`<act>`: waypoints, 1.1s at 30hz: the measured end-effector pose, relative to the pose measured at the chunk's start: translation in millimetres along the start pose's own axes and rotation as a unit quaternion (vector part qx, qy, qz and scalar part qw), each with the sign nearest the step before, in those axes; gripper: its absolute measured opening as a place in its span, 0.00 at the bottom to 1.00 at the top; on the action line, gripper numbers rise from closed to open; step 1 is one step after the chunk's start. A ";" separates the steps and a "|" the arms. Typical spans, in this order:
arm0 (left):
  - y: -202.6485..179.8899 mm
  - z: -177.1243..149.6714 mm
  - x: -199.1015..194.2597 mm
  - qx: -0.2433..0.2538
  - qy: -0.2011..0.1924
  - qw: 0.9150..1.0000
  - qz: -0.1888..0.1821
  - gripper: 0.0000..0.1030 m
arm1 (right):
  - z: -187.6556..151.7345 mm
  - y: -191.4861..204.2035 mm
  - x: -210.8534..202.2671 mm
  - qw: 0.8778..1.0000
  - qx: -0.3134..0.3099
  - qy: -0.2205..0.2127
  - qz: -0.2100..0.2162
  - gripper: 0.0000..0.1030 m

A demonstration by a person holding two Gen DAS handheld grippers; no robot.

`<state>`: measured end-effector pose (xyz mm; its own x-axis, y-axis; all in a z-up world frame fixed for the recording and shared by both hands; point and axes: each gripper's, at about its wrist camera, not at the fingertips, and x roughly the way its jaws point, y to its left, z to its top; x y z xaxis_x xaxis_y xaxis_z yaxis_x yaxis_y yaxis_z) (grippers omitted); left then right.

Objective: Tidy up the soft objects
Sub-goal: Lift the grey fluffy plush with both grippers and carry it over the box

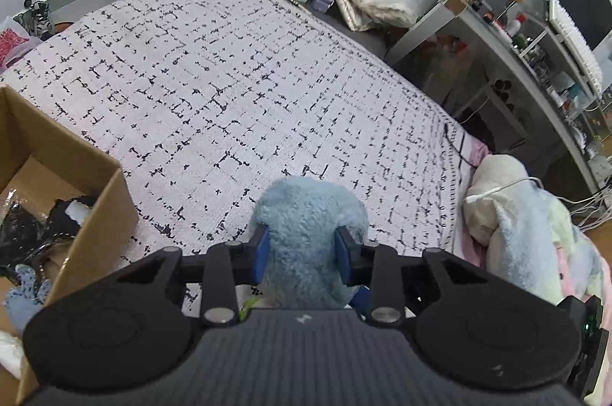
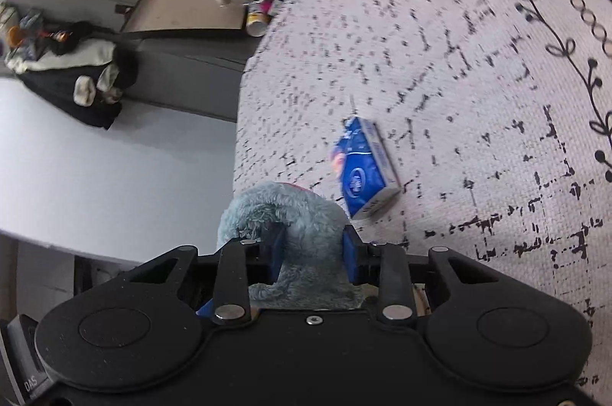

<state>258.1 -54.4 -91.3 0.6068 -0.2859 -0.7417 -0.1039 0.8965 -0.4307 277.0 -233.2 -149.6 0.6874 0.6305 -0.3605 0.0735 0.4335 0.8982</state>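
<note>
This is a lived-in bedroom in a home: a bed [image 1: 237, 62] under a white coverlet with a broken black grid pattern fills the middle of the left wrist view, with plush toys and soft blankets [image 1: 528, 218] heaped at its lower right edge. Along the right of that frame runs a cluttered grey desk [image 1: 508, 54] carrying a dark monitor [image 1: 581, 4], a white keyboard [image 1: 573, 39], bottles and small drawers. In the right wrist view dark and cream clothes [image 2: 72, 73] hang at the left against a white wall.
</note>
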 end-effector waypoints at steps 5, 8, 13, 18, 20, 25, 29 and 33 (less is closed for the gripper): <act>1.1 -3.5 -20.7 -0.007 -0.002 1.000 -0.012 0.33 | -9.4 16.8 -14.8 1.000 -0.029 -0.001 -0.004 0.30; 0.5 -7.3 -33.5 -0.005 -0.002 1.000 -0.021 0.33 | -17.3 26.9 -27.7 0.998 -0.057 -0.009 -0.010 0.30; -0.2 -14.9 -53.4 -0.005 -0.007 0.999 -0.031 0.33 | -31.9 37.7 -45.1 0.996 -0.084 -0.021 -0.010 0.30; 3.6 -22.5 -72.5 -0.006 -0.014 0.999 -0.041 0.33 | -46.1 48.7 -57.6 0.994 -0.100 -0.032 -0.013 0.30; 6.1 -24.5 -78.9 -0.007 -0.015 0.999 -0.044 0.33 | -51.2 52.4 -60.6 0.994 -0.103 -0.034 -0.013 0.29; 15.0 -29.5 -95.9 -0.010 -0.020 0.998 -0.051 0.33 | -67.4 59.7 -66.3 0.993 -0.110 -0.042 -0.010 0.29; 22.4 -33.9 -107.3 -0.010 -0.023 0.998 -0.052 0.33 | -80.5 66.3 -69.1 0.991 -0.122 -0.046 -0.013 0.30; 30.9 -36.6 -116.4 -0.015 -0.027 0.998 -0.057 0.33 | -91.0 71.5 -71.4 0.991 -0.127 -0.050 -0.011 0.30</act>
<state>155.4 -5.7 -37.1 0.6569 -0.3668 -0.6588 -0.0553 0.8479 -0.5273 167.5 -188.6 -82.5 0.7573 0.5571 -0.3407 -0.0862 0.6024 0.7935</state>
